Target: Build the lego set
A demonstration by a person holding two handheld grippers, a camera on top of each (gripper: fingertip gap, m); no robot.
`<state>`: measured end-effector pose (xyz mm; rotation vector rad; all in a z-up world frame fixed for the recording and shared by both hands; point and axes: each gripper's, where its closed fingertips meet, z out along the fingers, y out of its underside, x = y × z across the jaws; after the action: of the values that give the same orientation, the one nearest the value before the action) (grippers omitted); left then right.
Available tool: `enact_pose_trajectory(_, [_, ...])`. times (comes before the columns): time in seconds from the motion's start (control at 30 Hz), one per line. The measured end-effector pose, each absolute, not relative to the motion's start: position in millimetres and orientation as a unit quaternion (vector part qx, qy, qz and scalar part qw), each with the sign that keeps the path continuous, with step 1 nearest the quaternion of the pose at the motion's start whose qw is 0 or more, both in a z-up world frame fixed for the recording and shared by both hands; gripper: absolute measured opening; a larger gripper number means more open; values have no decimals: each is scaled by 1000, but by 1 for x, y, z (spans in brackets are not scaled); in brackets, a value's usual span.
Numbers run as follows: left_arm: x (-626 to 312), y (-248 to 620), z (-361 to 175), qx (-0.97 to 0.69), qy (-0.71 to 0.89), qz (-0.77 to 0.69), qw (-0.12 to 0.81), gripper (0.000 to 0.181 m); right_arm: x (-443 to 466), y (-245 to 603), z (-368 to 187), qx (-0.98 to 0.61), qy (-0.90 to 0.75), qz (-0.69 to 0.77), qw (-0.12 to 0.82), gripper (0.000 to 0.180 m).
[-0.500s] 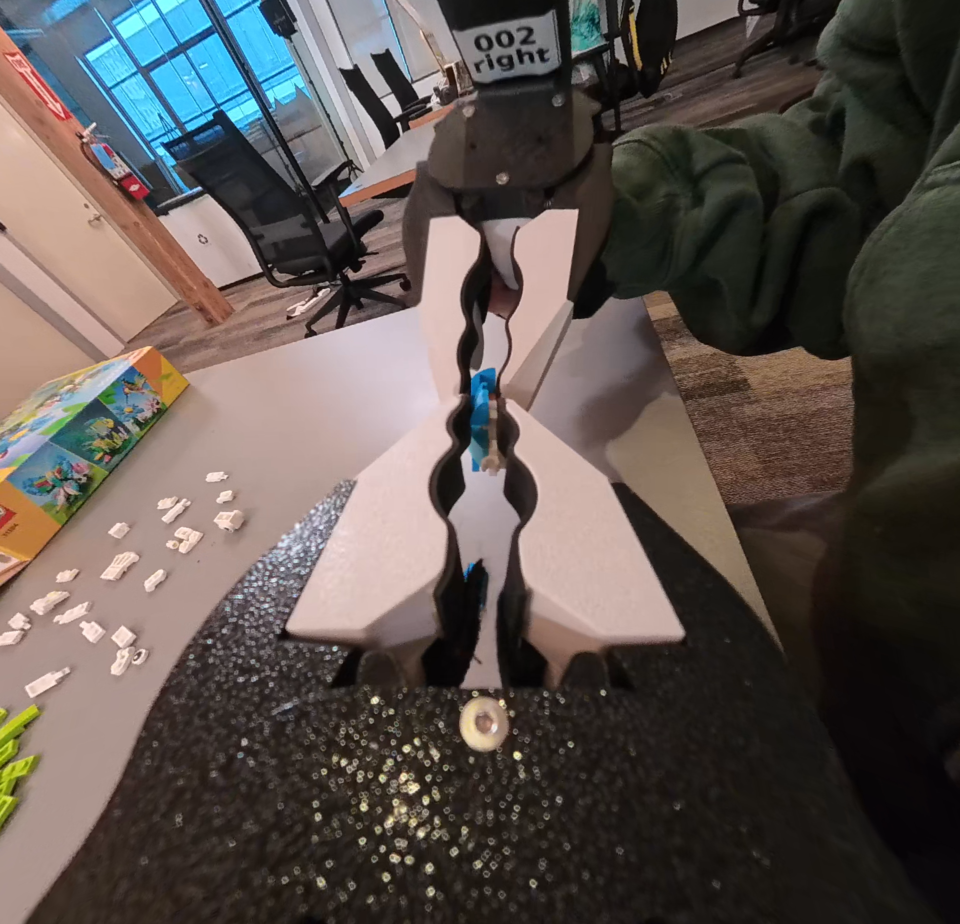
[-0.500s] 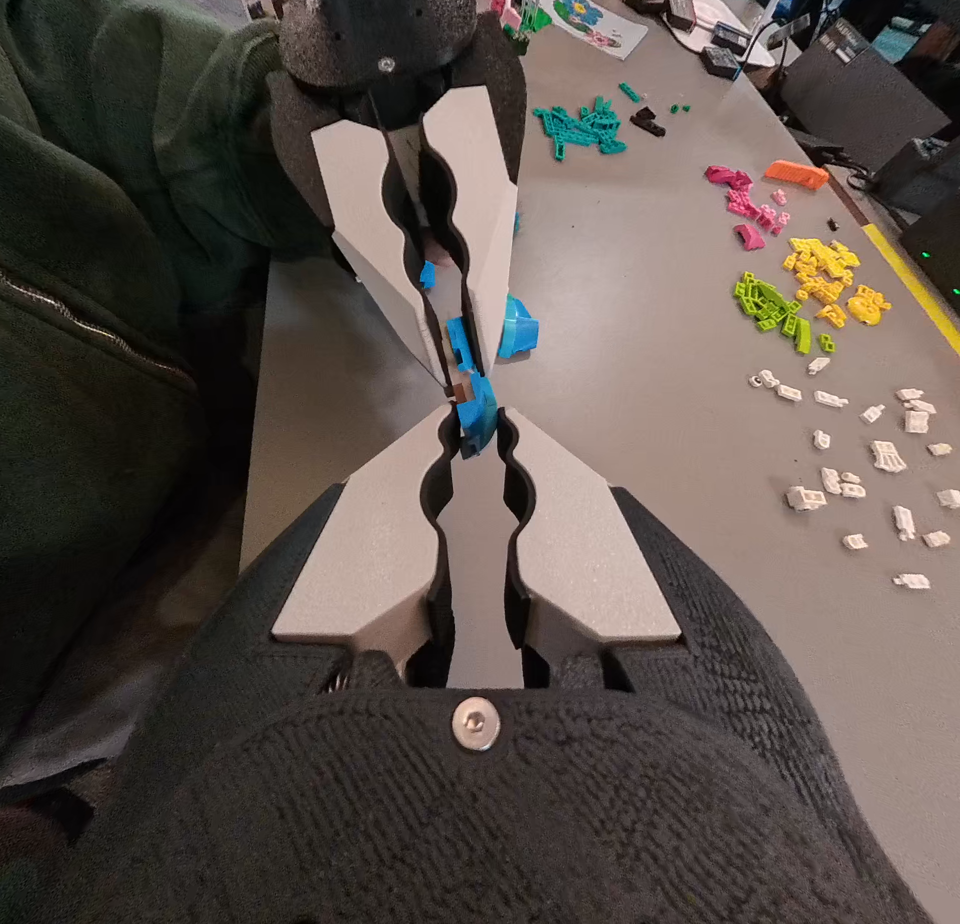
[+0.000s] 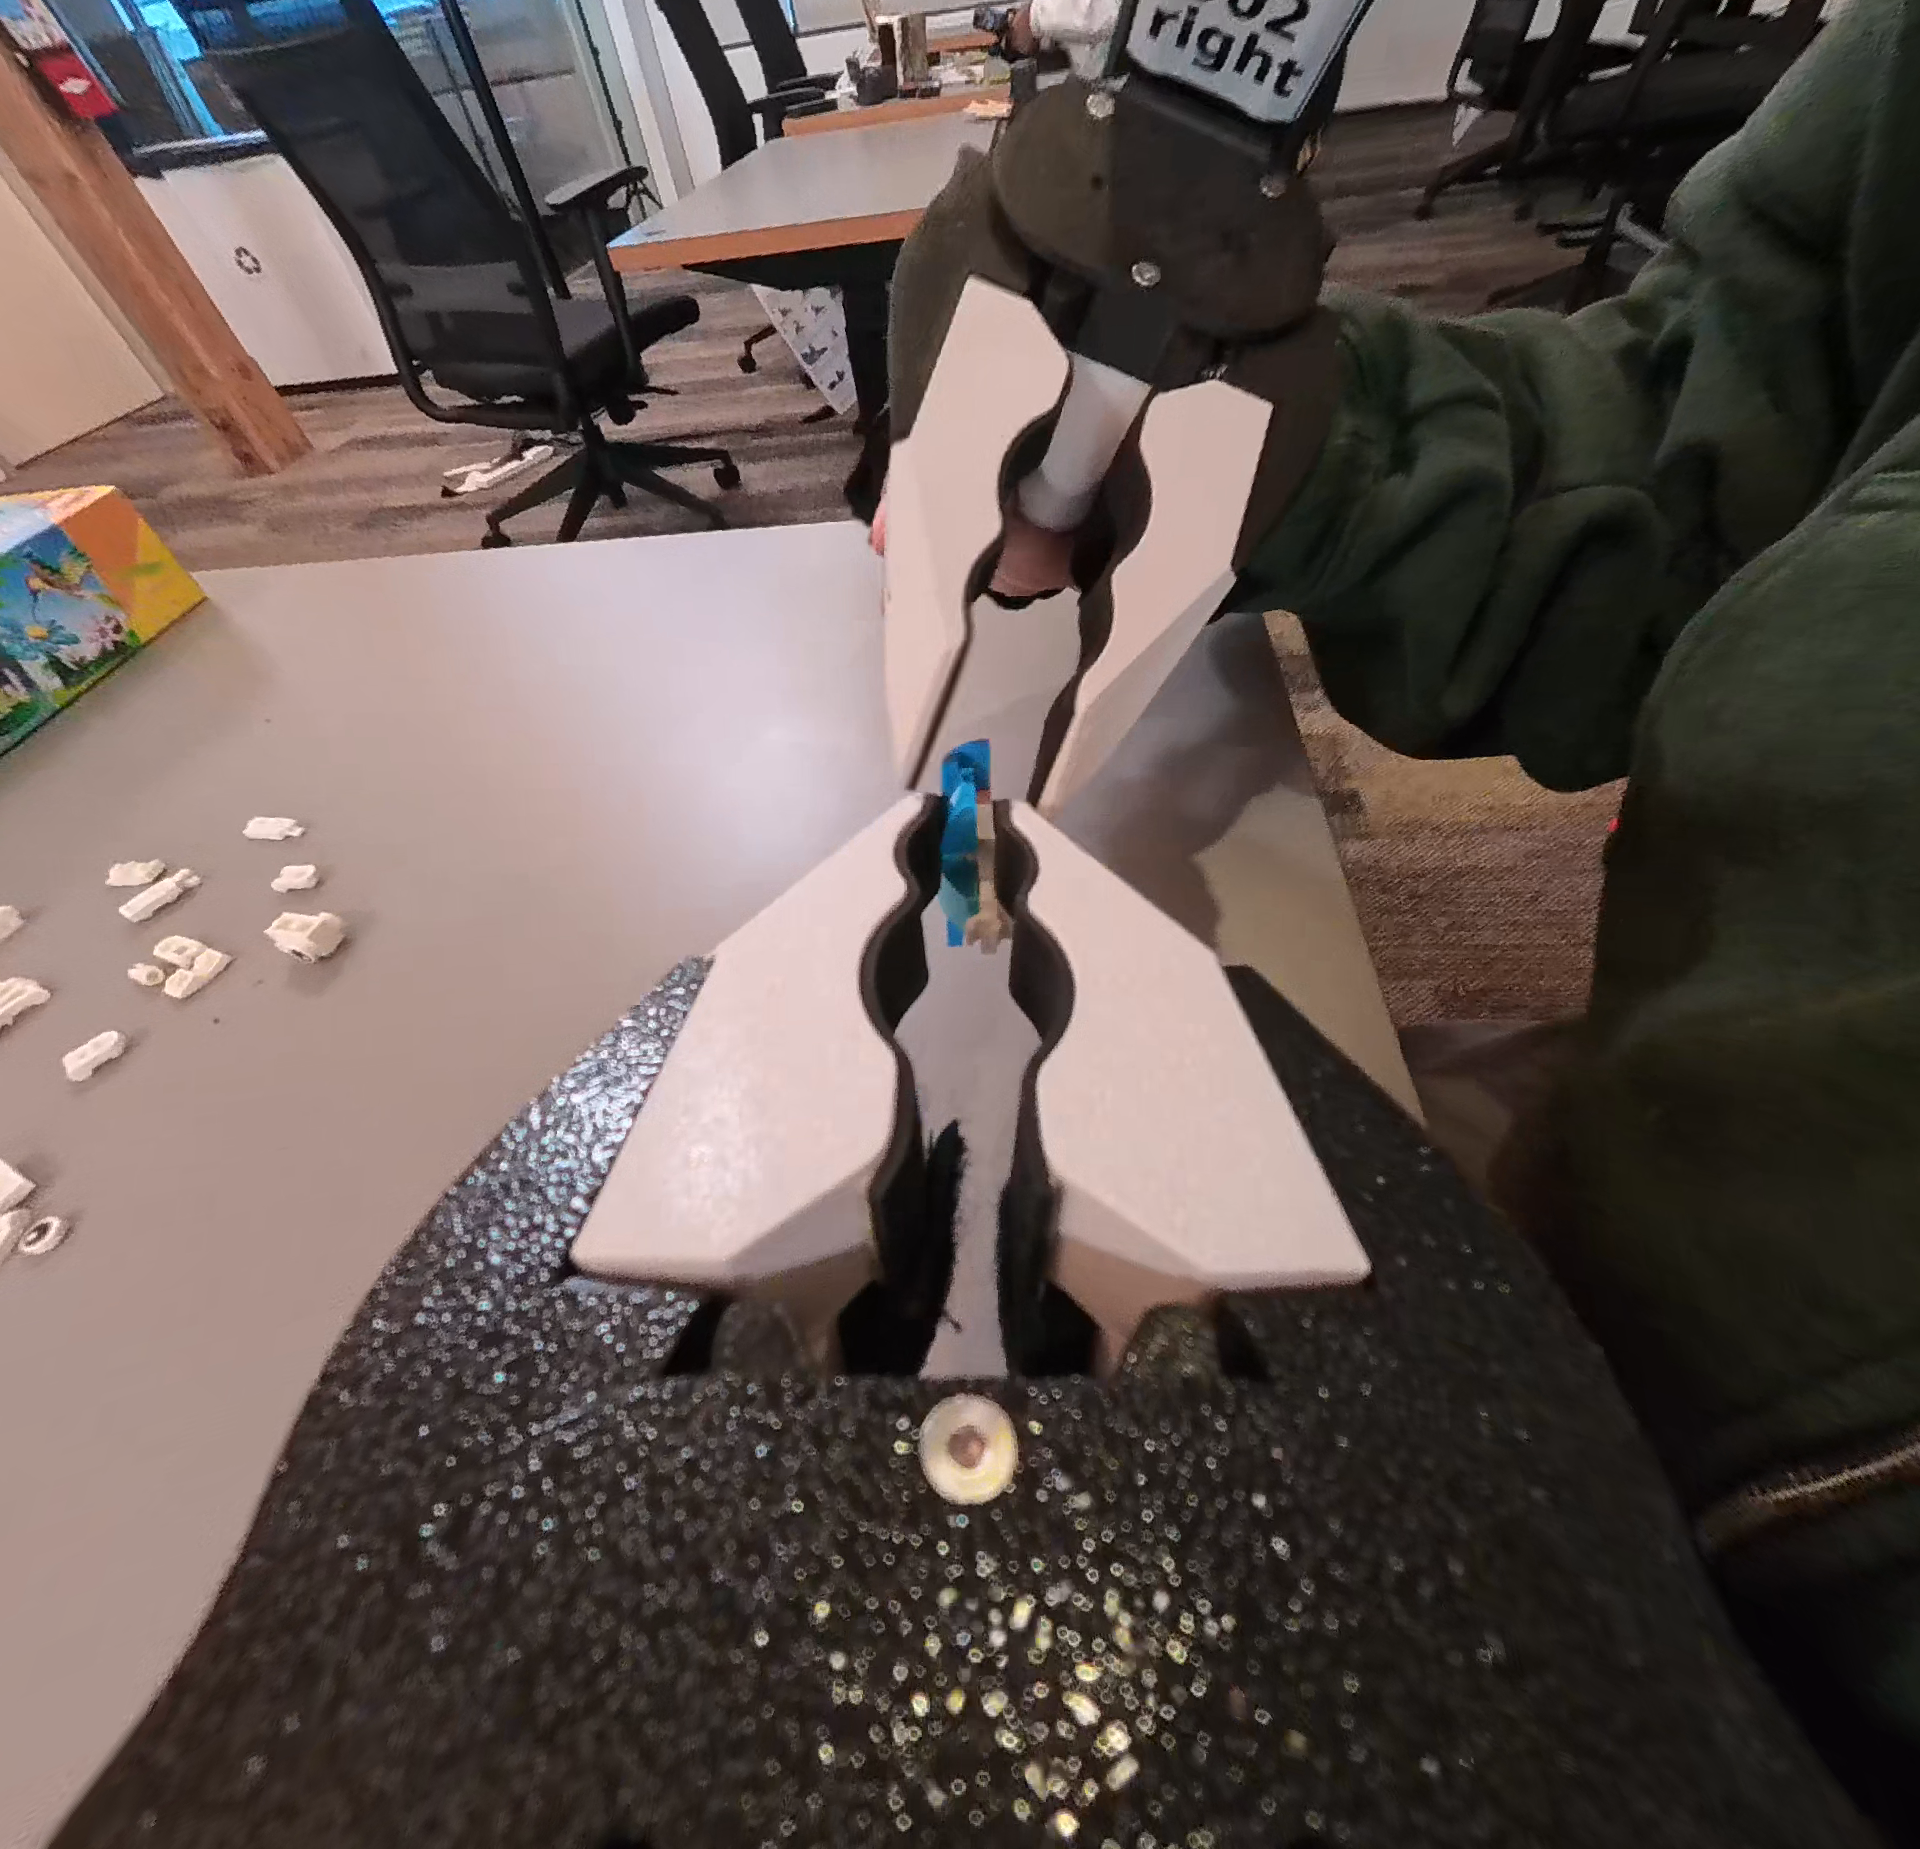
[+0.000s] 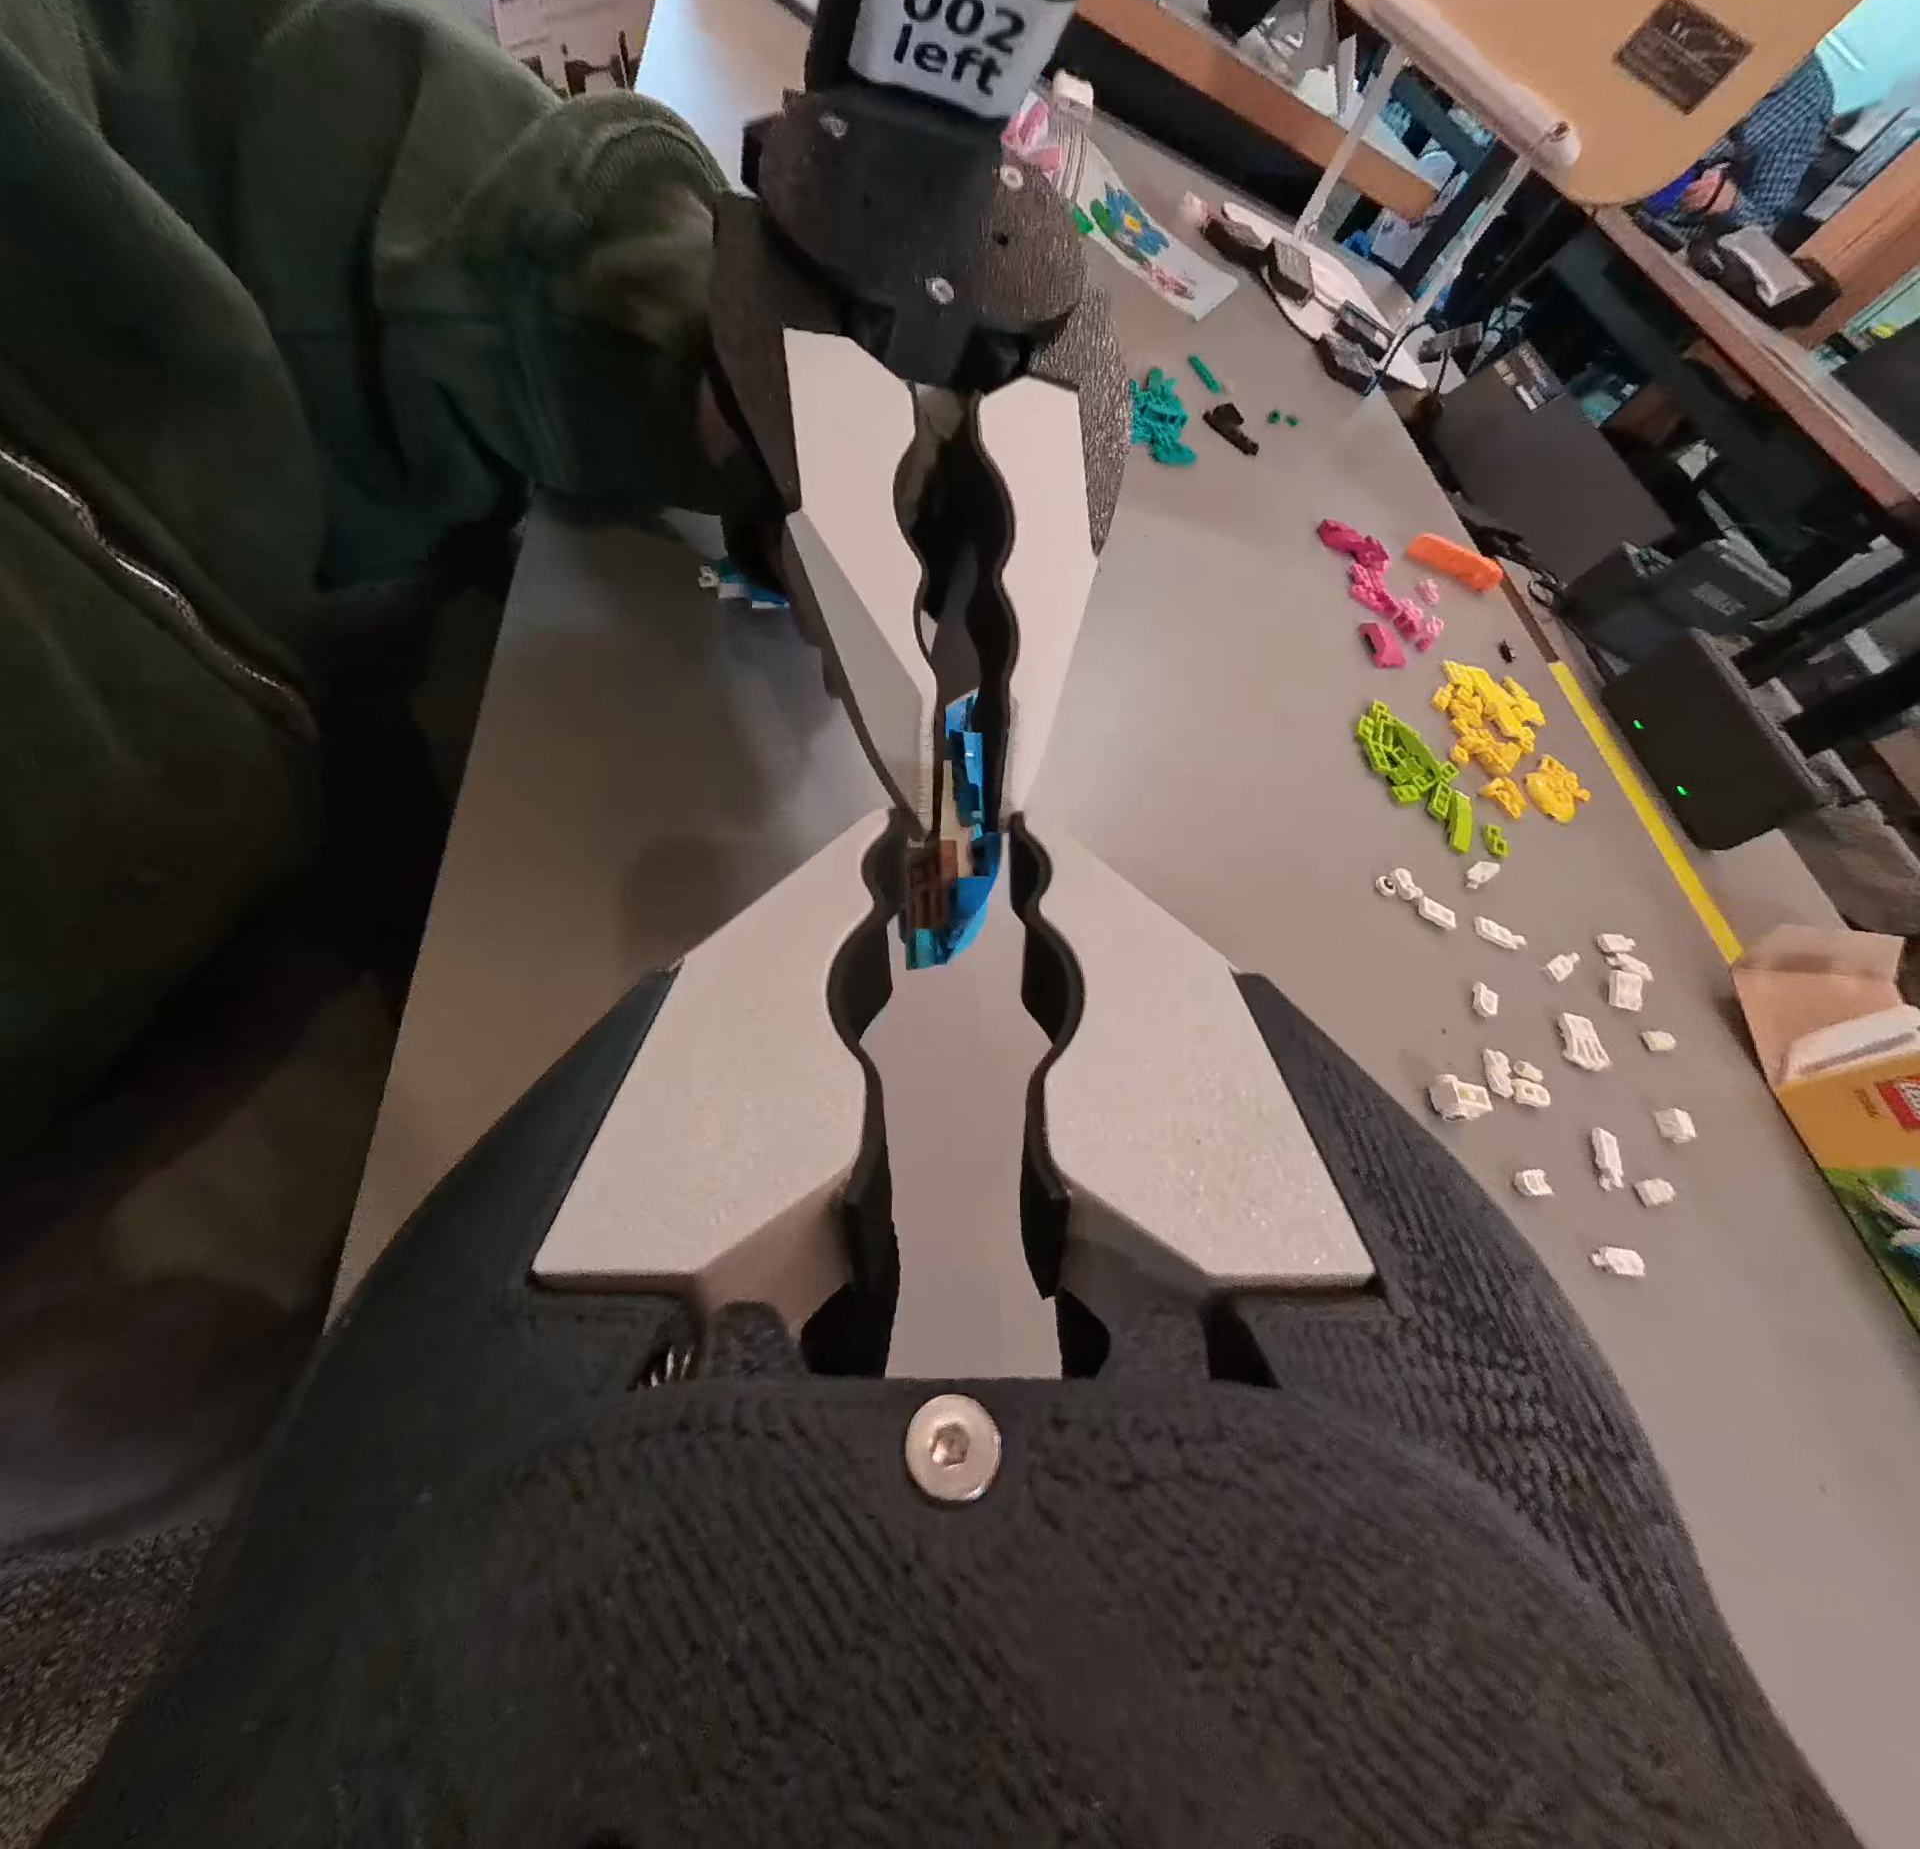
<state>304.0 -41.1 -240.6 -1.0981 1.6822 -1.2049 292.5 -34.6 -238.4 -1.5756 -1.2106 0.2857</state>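
A small blue lego assembly (image 3: pixel 958 864) with a tan part and a brown part is held in the air between the two grippers, which meet tip to tip above the grey table (image 3: pixel 520 719). My left gripper (image 3: pixel 966 828) is shut on its near end. My right gripper (image 3: pixel 971 781) comes from the opposite side, with green sleeves behind it. In the right wrist view, my right gripper (image 4: pixel 948 828) is closed on the blue and brown assembly (image 4: pixel 951 916), and the left gripper (image 4: pixel 964 797) holds its far end. How the parts join is hidden by the fingers.
White pieces (image 3: pixel 301 932) and the set's box (image 3: pixel 73 594) lie left. The right wrist view shows white (image 4: pixel 1579 1041), lime (image 4: pixel 1413 760), yellow (image 4: pixel 1496 719), pink (image 4: pixel 1382 594) and teal (image 4: pixel 1158 417) piles, an orange piece (image 4: pixel 1455 563), and the box (image 4: pixel 1860 1082). A loose blue piece (image 4: pixel 743 584) lies by the table edge. Only a small space, under 4 cm, lies between the two pairs of fingers.
Both grippers stay tip to tip on the blue assembly. They have tilted and shifted a little, so each view shows more of the room behind the other gripper.
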Motion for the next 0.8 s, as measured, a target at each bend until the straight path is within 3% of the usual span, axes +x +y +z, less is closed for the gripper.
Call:
enact_pose_trajectory(0.03, [304, -42, -239, -431, 657, -484, 386, 7, 294, -34, -240, -668, -505, 119, 533, 20])
enact_pose_trajectory(0.1, [303, -43, -235, -429, 648, -501, 380, 7, 297, -34, -244, -682, -498, 132, 519, 27])
enact_pose_trajectory(0.23, [302, -47, -231, -420, 647, -516, 373, 8, 295, -39, -242, -679, -494, 170, 516, 12])
enact_pose_trajectory(0.5, [300, -48, -227, -405, 655, -501, 396, 8, 293, -39, -239, -676, -488, 179, 523, 11])
enact_pose_trajectory(0.63, [300, -48, -223, -401, 655, -492, 410, 37, 294, -38, -239, -678, -487, 174, 522, 11])
enact_pose_trajectory(0.8, [298, -47, -223, -396, 660, -479, 422, 28, 294, -39, -240, -679, -489, 172, 520, 11])
